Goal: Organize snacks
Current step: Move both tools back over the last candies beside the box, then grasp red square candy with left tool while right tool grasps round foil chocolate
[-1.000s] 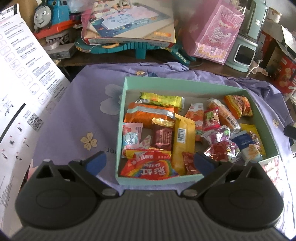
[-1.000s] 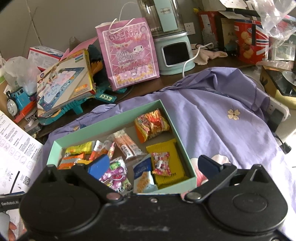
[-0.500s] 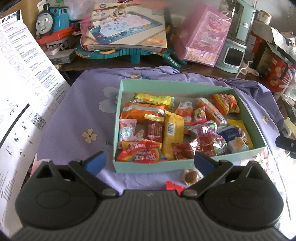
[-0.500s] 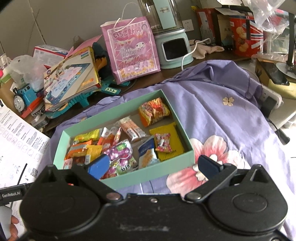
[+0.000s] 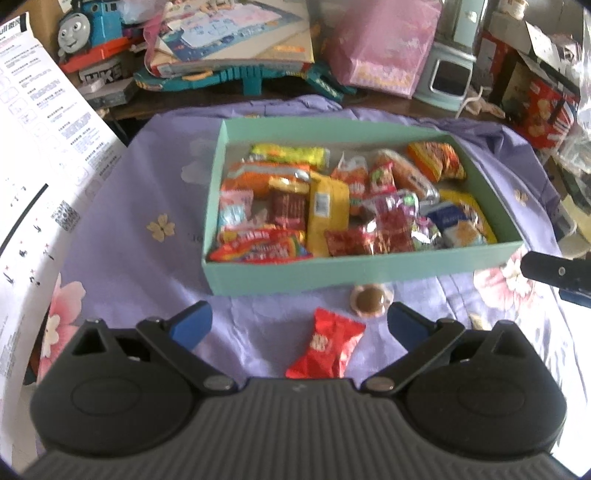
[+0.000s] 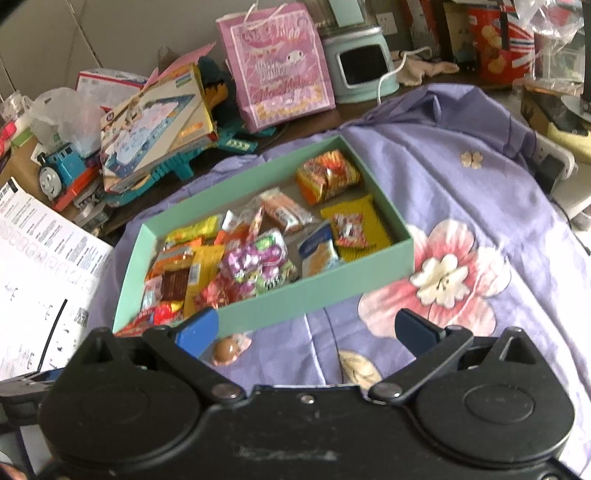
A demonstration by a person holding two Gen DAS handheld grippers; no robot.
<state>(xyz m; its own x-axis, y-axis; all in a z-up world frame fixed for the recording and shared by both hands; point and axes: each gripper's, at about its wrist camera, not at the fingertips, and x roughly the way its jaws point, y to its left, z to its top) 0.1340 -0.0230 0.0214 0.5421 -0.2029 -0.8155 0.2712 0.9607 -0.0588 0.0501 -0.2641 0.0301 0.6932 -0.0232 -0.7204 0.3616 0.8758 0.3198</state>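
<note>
A mint green box [image 5: 332,275] [image 6: 314,295] full of wrapped snacks sits on a purple flowered cloth [image 5: 122,266]. In front of it lie a red wrapped candy [image 5: 325,347] and a round brown candy in clear wrap [image 5: 371,300] [image 6: 227,350]. My left gripper [image 5: 299,323] is open and empty, hovering over the red candy. My right gripper [image 6: 310,328] is open and empty, in front of the box's near wall, with the brown candy by its left finger. The right gripper's tip also shows at the right edge of the left wrist view [image 5: 554,271].
A white instruction sheet [image 5: 40,155] [image 6: 40,266] lies at the left. Behind the box stand a blue toy train [image 5: 85,26], a game box [image 5: 236,37], a pink gift bag [image 6: 277,66], a mint appliance [image 6: 360,70] and a red biscuit tin [image 5: 539,107].
Both grippers have pulled back from the box toward me. The red candy and the brown candy have come into view in front of the box. Both stay open.
</note>
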